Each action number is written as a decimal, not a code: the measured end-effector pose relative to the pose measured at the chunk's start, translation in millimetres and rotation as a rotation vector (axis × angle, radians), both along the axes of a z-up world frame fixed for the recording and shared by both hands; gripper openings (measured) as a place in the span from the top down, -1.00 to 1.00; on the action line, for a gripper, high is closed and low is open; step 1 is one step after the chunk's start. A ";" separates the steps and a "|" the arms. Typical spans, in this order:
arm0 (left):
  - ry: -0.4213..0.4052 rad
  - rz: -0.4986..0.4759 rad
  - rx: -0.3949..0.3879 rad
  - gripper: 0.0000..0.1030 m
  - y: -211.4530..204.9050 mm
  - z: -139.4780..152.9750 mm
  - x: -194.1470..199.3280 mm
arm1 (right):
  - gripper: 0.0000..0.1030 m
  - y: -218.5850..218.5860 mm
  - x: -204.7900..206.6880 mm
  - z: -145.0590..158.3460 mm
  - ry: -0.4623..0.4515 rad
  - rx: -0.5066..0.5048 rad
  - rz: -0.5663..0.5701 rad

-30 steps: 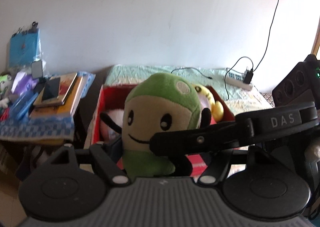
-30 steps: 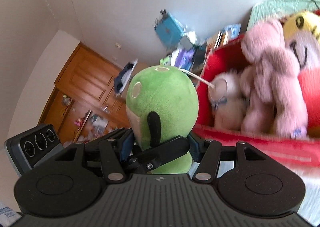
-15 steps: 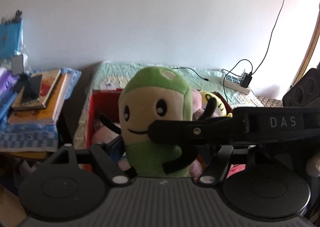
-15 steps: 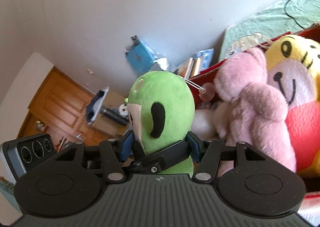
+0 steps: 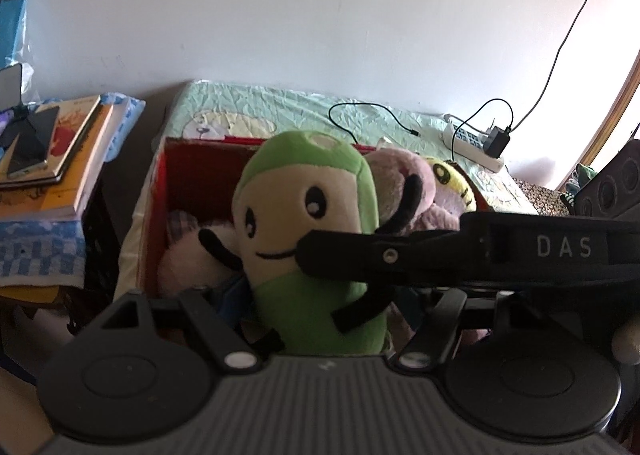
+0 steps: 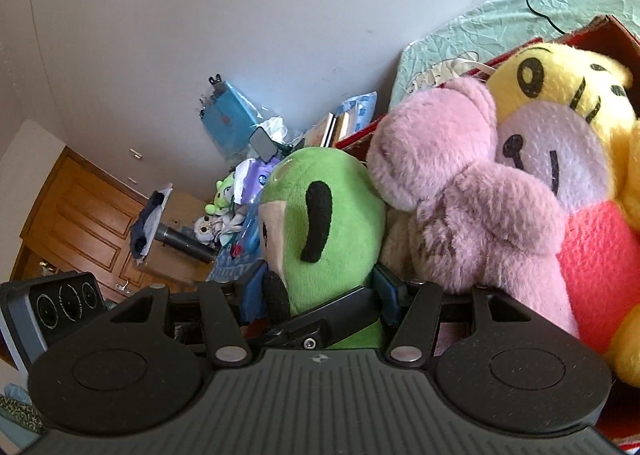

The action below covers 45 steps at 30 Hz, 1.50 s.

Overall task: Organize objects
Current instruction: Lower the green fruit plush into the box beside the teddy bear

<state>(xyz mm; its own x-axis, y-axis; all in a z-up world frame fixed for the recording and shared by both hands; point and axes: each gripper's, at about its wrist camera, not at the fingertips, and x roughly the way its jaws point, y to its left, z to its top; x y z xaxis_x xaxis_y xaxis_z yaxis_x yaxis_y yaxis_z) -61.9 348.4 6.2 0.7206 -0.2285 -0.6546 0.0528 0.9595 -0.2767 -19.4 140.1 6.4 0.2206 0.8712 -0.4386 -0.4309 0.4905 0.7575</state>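
Both my grippers clench the green-and-cream plush toy with black limbs [image 5: 316,239]: my left gripper [image 5: 320,319] around its lower body, my right gripper [image 6: 320,291] from its side. It hangs upright over the red cardboard box [image 5: 160,191] on the bed, pressed against the pink fuzzy plush [image 6: 460,183] beside the yellow bear plush [image 6: 560,115].

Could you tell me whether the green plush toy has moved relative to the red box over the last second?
Yes: the green plush toy has moved toward the red box, now beside the pink plush.
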 end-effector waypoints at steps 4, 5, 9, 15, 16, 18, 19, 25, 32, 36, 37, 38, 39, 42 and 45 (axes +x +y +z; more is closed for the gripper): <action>0.007 0.014 0.021 -0.60 -0.1 -1.8 3.4 | -0.15 1.0 0.2 1.0 0.001 -0.003 -0.003; 0.009 0.015 0.022 -0.62 0.0 -1.9 3.6 | -0.15 0.8 0.0 1.3 0.002 -0.004 -0.004; 0.017 0.030 0.039 -0.74 -1.1 -1.1 3.7 | -0.15 0.4 -0.1 2.9 -0.006 -0.010 -0.004; 0.036 0.060 0.061 -0.84 -4.6 2.6 -0.9 | -0.17 -3.5 -8.6 10.2 -0.033 -0.017 -0.025; 0.041 0.067 0.065 -0.84 -4.9 3.6 -1.6 | -0.18 -5.1 -10.0 11.3 -0.037 -0.018 -0.034; 0.046 0.078 0.069 -0.85 -5.2 5.6 -3.6 | -0.21 -9.0 -12.9 13.4 -0.043 -0.017 -0.054; 0.048 0.083 0.075 -0.85 -5.8 6.7 -4.4 | -0.23 -11.4 -14.5 14.3 -0.044 -0.017 -0.064; 0.046 0.098 0.141 -0.85 -16.5 14.7 -14.1 | -0.24 -23.7 -24.7 20.2 -0.060 -0.013 -0.109; 0.073 0.112 0.184 -0.87 -21.9 17.6 -22.2 | -0.24 -28.3 -38.1 24.2 -0.109 -0.048 -0.138; 0.102 0.125 0.180 -0.87 -21.4 14.1 -22.7 | -0.24 -31.8 -40.8 21.0 -0.099 -0.065 -0.168; 0.107 0.128 0.179 -0.87 -21.2 13.4 -23.1 | -0.24 -33.5 -41.0 19.7 -0.095 -0.068 -0.177; 0.110 0.130 0.179 -0.87 -21.2 12.8 -23.8 | -0.24 -34.5 -41.1 19.1 -0.090 -0.072 -0.185; 0.113 0.133 0.181 -0.87 -21.4 12.3 -24.3 | -0.24 -35.8 -41.1 18.2 -0.086 -0.076 -0.195; 0.123 0.143 0.187 -0.88 -22.8 11.2 -23.7 | -0.21 -37.3 -42.0 16.2 -0.079 -0.089 -0.220; 0.135 0.150 0.192 -0.90 -24.0 9.2 -22.6 | -0.21 -36.5 -42.7 16.8 -0.087 -0.092 -0.219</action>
